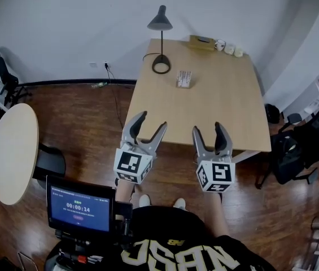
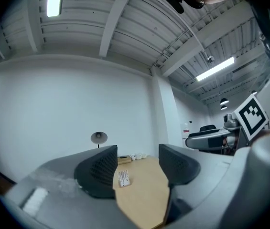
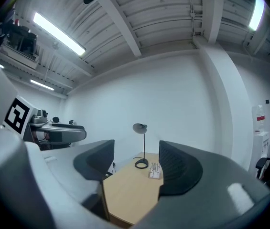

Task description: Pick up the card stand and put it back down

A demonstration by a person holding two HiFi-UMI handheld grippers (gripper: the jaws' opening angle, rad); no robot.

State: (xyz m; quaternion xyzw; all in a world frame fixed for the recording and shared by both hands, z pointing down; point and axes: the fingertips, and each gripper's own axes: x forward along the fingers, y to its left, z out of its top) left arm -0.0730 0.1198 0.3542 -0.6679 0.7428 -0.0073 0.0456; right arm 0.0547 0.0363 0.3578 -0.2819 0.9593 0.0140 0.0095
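The card stand (image 1: pixel 184 79) is a small pale rack of cards standing on the far half of the wooden table (image 1: pixel 204 112), beside the lamp's base. It also shows between the jaws in the left gripper view (image 2: pixel 123 178) and next to the right jaw in the right gripper view (image 3: pixel 154 171). My left gripper (image 1: pixel 151 122) hovers over the table's near left edge, jaws apart and empty. My right gripper (image 1: pixel 209 129) hangs beside it at the near edge, also with a gap and nothing held. Both are far short of the stand.
A black desk lamp (image 1: pixel 161 44) stands at the table's far left corner. A flat box (image 1: pixel 201 41) and small cups (image 1: pixel 230 48) line the far edge. A round table (image 1: pixel 12 151) sits left, a monitor (image 1: pixel 80 205) near my legs, and chairs and bags (image 1: pixel 300 145) right.
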